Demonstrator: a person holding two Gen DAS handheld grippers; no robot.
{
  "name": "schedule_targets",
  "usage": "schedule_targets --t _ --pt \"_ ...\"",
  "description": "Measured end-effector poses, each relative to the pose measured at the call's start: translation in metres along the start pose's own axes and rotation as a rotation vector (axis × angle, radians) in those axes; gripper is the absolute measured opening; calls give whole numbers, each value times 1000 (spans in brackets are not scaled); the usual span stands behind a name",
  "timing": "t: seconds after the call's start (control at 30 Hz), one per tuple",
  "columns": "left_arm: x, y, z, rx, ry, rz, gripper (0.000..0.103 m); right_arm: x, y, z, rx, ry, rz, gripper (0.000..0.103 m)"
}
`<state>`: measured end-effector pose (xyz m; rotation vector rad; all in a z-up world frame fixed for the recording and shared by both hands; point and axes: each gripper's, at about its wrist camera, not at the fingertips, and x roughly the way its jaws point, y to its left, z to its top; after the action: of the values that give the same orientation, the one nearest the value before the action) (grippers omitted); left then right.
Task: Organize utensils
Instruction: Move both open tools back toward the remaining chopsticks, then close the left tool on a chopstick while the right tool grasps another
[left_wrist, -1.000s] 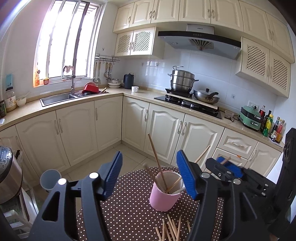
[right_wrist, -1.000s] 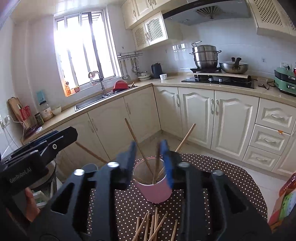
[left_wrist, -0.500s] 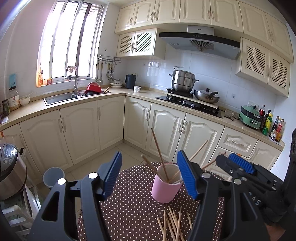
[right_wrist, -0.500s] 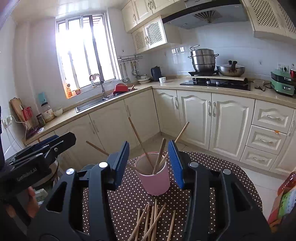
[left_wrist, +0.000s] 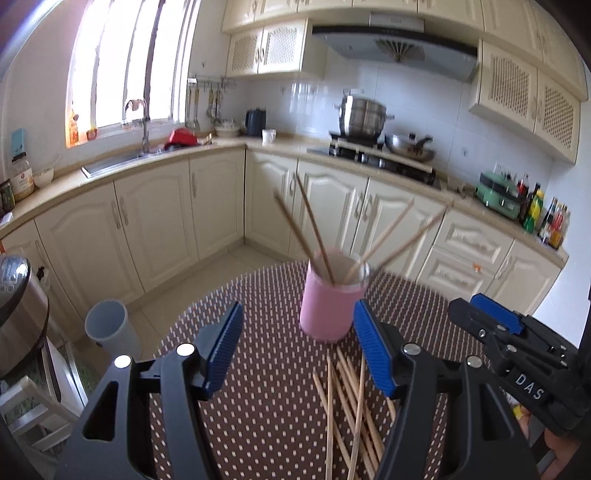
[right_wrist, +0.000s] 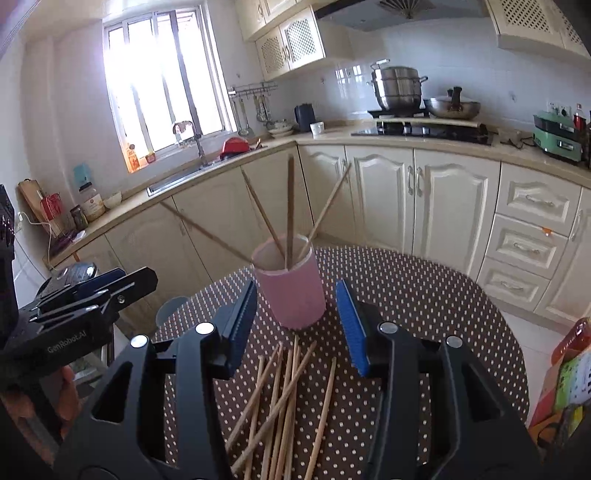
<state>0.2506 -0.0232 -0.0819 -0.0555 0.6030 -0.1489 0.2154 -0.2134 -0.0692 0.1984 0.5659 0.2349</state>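
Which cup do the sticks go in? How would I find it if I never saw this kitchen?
Look for the round table with the brown cloth covered in white dots. Near its far edge stands a pink cup, with loose chopsticks lying flat in front of it. It is the only pink thing there, and four chopsticks already stick out of it.

My left gripper (left_wrist: 297, 349) has matt black plastic arms with ribbed blue rubbery pads (left_wrist: 373, 354) and small shiny metal rivets. My right gripper (right_wrist: 295, 325) looks the same. Below them, the round table's brown cloth with pale dots (right_wrist: 406, 295) looks soft and dull. The smooth matt pink cylindrical cup (left_wrist: 327, 308) at frame centre holds pale, bare wooden chopsticks (left_wrist: 314, 229); more loose wooden sticks (right_wrist: 284, 398) lie low in the frame. Upper right, the stacked steel pot (right_wrist: 397, 86) gleams, above glossy cream cabinet doors (right_wrist: 384, 195).
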Motion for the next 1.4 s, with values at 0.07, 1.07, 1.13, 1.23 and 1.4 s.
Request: schedule_targets --t 0.07,1.07,1.13,1.23,1.4 --pt "12 -3 -14 16 42 1 62 5 -6 -11 10 27 -4 45" --pt "135 -33 -100 142 409 -62 10 75 -48 -95 89 284 6 45" --pt "131 -26 -98 110 414 -88 10 77 -47 -97 82 292 10 45" --pt "128 -18 -98 79 416 -105 9 83 -43 -98 71 313 9 45" --pt "120 -4 -97 58 401 -96 9 89 -37 -99 46 339 -8 44"
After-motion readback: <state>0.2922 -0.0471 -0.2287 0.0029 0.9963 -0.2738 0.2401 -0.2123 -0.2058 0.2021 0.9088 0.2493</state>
